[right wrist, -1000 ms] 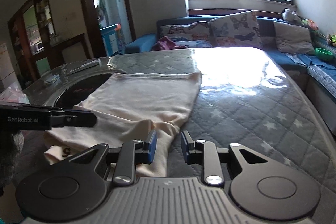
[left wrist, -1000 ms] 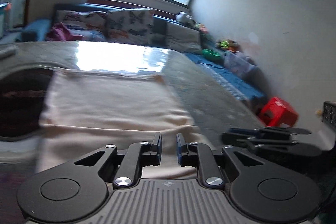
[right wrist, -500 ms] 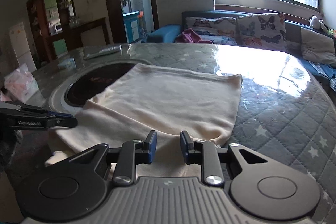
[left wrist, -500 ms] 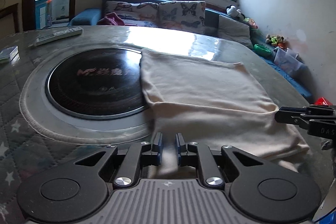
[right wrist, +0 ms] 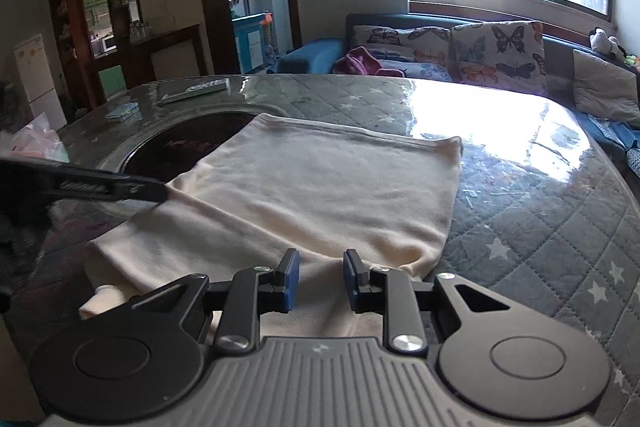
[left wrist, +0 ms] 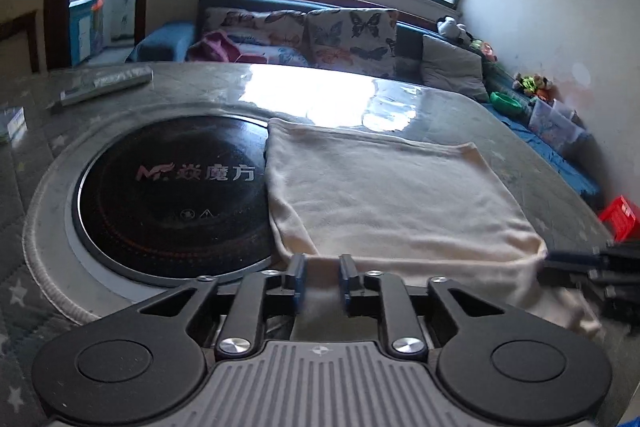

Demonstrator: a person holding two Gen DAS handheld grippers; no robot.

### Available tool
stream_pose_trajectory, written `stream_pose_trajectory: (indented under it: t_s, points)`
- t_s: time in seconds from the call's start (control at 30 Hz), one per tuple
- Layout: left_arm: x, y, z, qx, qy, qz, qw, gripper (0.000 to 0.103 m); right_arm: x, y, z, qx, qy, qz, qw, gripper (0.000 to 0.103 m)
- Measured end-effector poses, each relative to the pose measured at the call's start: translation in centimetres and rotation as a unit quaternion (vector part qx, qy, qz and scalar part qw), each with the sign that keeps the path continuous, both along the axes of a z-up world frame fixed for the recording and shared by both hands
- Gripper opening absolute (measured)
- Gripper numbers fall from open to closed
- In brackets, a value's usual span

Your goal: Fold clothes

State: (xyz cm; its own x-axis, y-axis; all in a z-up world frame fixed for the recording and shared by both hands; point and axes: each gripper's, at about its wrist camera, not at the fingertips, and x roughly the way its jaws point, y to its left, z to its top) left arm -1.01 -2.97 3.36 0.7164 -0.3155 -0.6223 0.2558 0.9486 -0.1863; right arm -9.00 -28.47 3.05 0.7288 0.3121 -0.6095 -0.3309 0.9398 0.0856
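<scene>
A cream garment [left wrist: 384, 195] lies folded flat on the round table, partly over the black hob; it also shows in the right wrist view [right wrist: 320, 195]. My left gripper [left wrist: 322, 277] is at the garment's near left corner, its jaws a small gap apart with cream cloth between them. My right gripper [right wrist: 321, 277] is at the near right edge, its jaws also a small gap apart over cloth. Each gripper's fingers show from the side in the other view, the right [left wrist: 588, 261] and the left [right wrist: 100, 185], touching the garment's near edge.
A round black hob [left wrist: 168, 195] is set in the table's middle. The quilted grey table cover [right wrist: 540, 227] lies under glass. A remote [left wrist: 104, 83] and a small packet [left wrist: 12, 123] lie at the far left. A sofa with butterfly cushions [right wrist: 460, 47] stands behind; a red stool [left wrist: 620, 215] is on the right.
Both grippers swung left and drew closer to the garment's near edge. The near fold now looks raised between them. The jaw gaps look about the same.
</scene>
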Motion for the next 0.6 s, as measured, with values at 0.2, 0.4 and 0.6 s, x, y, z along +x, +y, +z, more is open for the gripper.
stream_pose_trajectory:
  t_s: [0.2, 0.4, 0.6]
  points:
    - [0.1, -0.2, 1.0, 0.017, -0.035, -0.059, 0.9975, 0.033, -0.7, -0.1, 0.6, -0.001, -0.003, 0.005, 1.000, 0.024]
    - [1.4, 0.5, 0.8, 0.049, -0.035, -0.157, 0.9858, 0.031, -1.5, -2.0, 0.5, 0.009, 0.014, -0.022, 1.000, 0.024]
    - [2.7, 1.0, 0.6, 0.092, -0.042, -0.231, 0.9678, 0.030, -1.9, -2.7, -0.1, 0.006, 0.030, -0.029, 0.999, 0.024]
